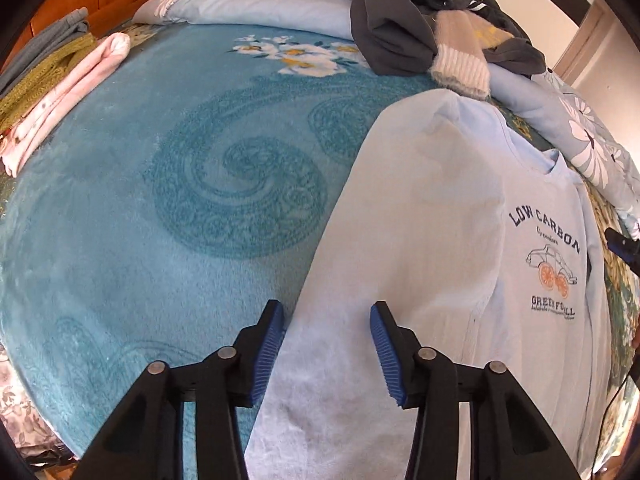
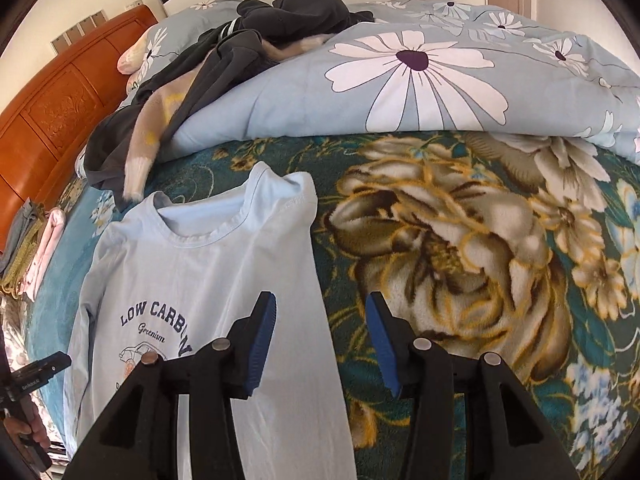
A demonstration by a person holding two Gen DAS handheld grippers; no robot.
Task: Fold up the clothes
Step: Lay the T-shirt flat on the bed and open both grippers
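shirt [image 1: 420,208] beneath open left gripper [image 1: 327,354]

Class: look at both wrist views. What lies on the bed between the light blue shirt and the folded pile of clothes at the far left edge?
Only bare teal blanket separates the light blue shirt from the folded pile, clearest in the left wrist view.

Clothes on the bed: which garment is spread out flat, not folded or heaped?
The light blue "LOW CARBON" printed T-shirt. The grey, green and pink garments sit stacked by the headboard; the dark grey clothes lie heaped on the duvet.
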